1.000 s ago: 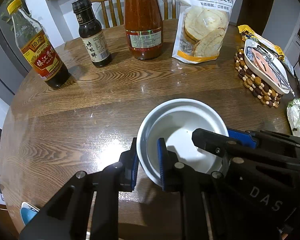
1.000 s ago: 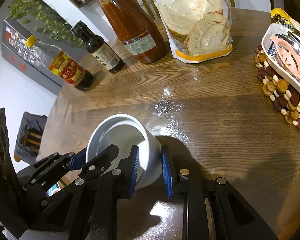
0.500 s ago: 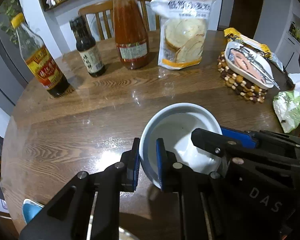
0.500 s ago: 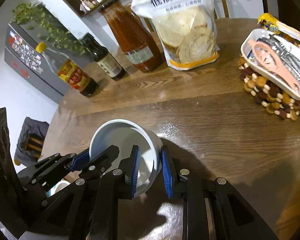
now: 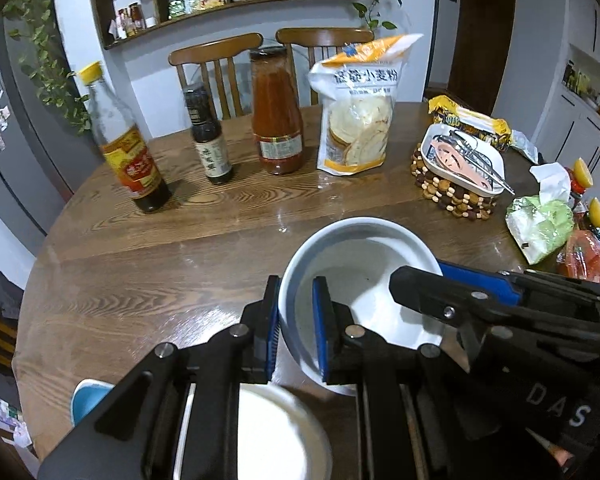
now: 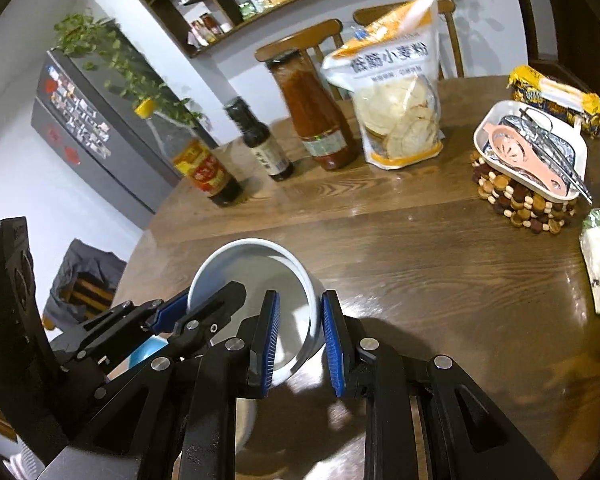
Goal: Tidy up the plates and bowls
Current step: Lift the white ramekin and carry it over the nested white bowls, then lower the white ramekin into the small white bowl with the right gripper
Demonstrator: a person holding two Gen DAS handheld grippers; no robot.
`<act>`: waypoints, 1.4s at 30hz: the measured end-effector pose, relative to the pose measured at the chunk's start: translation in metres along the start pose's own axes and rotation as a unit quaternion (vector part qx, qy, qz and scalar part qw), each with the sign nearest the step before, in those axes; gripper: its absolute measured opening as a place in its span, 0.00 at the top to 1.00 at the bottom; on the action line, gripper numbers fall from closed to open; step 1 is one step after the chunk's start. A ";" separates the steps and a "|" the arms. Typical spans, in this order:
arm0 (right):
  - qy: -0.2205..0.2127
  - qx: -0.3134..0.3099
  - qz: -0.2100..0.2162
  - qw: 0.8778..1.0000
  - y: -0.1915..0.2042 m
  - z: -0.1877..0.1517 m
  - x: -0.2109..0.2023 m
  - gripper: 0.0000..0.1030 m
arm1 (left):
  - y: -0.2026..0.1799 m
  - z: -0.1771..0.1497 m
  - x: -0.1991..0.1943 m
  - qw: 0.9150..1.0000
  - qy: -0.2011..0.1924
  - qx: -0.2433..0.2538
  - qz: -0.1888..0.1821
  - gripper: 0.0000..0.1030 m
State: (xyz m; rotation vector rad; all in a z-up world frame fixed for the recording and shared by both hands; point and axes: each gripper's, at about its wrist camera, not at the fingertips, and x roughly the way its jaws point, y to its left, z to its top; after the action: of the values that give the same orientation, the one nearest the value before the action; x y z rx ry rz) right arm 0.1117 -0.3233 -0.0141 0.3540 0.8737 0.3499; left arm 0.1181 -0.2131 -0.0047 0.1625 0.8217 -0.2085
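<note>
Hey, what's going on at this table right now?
A person is holding a white bowl with two handheld grippers, the left gripper and the right gripper, each clamped on opposite sides of its rim. The bowl is held above the wooden table, over another white dish near the edge. Sauce bottles and a flour bag stand farther back.

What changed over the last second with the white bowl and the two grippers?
Both grippers lifted the white bowl up and back from the table: the bottles and flour bag now look farther off, and another white dish has come into view beneath. Unchanged: the left gripper and right gripper stay clamped on opposite sides of the bowl's rim; nothing else on the table moved.
</note>
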 end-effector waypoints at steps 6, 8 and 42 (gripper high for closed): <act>-0.002 -0.019 0.006 1.000 0.034 -0.017 -0.009 0.75 | 0.024 -0.016 -0.026 1.000 -0.008 -0.009 0.006 0.87; 0.002 -0.022 0.012 1.000 0.045 -0.023 -0.008 0.75 | 0.032 -0.022 -0.032 1.000 -0.008 -0.011 0.011 0.87; 0.104 0.003 -0.010 0.995 0.071 -0.090 0.046 0.75 | 0.072 -0.102 -0.006 0.995 0.100 -0.029 -0.003 0.87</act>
State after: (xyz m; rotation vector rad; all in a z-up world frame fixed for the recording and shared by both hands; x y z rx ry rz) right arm 0.0574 -0.2265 -0.0672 0.3179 1.0815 0.3689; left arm 0.0594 -0.1196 -0.0638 0.1267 1.0274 -0.1751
